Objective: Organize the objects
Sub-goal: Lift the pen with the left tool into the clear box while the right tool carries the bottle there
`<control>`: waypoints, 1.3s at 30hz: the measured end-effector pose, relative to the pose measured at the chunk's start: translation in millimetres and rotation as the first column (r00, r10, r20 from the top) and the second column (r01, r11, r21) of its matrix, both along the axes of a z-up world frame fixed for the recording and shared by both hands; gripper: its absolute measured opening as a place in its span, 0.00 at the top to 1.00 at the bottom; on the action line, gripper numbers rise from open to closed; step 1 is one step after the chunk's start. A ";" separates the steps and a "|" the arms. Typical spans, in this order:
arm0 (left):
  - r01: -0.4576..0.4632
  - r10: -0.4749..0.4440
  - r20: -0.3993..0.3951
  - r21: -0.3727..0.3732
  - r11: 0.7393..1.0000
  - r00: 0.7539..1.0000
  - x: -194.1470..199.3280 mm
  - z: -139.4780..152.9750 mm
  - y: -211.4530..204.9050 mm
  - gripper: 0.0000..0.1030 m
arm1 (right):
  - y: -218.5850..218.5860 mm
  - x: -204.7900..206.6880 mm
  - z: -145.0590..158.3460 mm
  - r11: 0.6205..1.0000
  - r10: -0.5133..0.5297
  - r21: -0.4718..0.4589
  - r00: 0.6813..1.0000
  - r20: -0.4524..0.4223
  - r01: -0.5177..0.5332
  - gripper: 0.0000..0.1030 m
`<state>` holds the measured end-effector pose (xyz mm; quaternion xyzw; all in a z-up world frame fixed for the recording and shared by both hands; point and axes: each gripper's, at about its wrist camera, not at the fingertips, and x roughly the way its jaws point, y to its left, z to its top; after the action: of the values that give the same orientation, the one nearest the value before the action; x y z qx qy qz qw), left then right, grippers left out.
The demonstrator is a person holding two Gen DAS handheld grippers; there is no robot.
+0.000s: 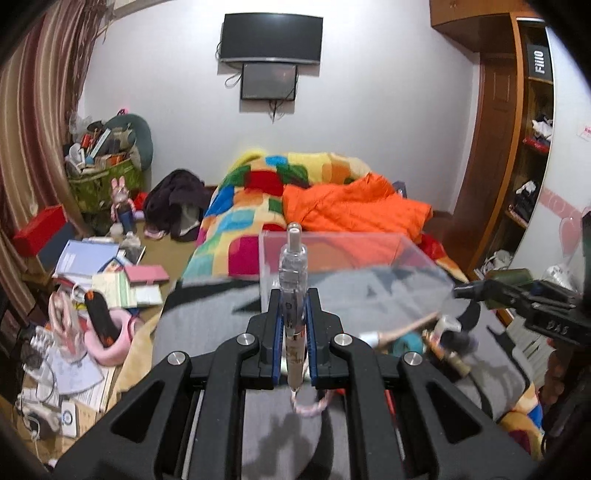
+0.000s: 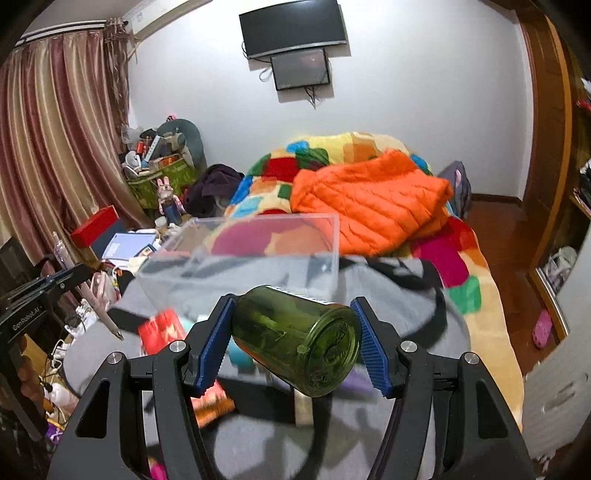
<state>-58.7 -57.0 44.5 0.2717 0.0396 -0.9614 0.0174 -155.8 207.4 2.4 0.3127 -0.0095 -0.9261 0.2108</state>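
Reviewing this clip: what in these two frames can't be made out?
- Left wrist view: small items on the grey cloth are motion-blurred; pen tip is hidden behind the left gripper.
- Right wrist view: green bottle cap end faces away; the red packet print is blurred; contents of the clear box are unclear.

I count one pen [image 1: 293,295] clamped in my left hand-held gripper [image 1: 293,299] and one green jar [image 2: 299,341] between the pads of my right hand-held gripper [image 2: 295,339]. Ahead of both sits one clear plastic box [image 2: 258,251], and beyond it one orange jacket [image 2: 373,203]. On the far wall hang two screens: one large [image 2: 293,27] and one small [image 2: 301,68] just under it.
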 end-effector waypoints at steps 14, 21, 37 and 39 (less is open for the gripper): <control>0.024 -0.023 0.080 -0.011 1.000 0.997 -107.9 15.9 -8.4 0.90 | -46.2 -82.8 -6.9 0.998 0.047 0.031 0.996 0.079 -0.049 0.41; 0.064 -0.050 0.237 -0.051 0.997 0.970 -157.6 -22.4 -3.0 0.90 | -64.8 -112.4 -37.9 0.991 0.094 0.079 0.976 0.195 -0.111 0.41; 0.145 -0.134 0.308 -0.014 0.989 0.942 -164.9 -49.9 8.7 0.85 | -93.2 -115.2 -54.6 0.964 0.136 0.195 0.965 0.222 -0.180 0.41; 0.139 -0.129 0.293 -0.011 0.990 0.947 -157.3 -44.2 7.5 0.77 | -92.0 -109.6 -49.2 0.961 0.134 0.213 0.971 0.197 -0.176 0.40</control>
<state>-216.0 -49.5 0.3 0.4125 0.0030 -0.9102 -0.0381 -265.3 115.4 -46.8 0.4174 0.1027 -0.8694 0.2437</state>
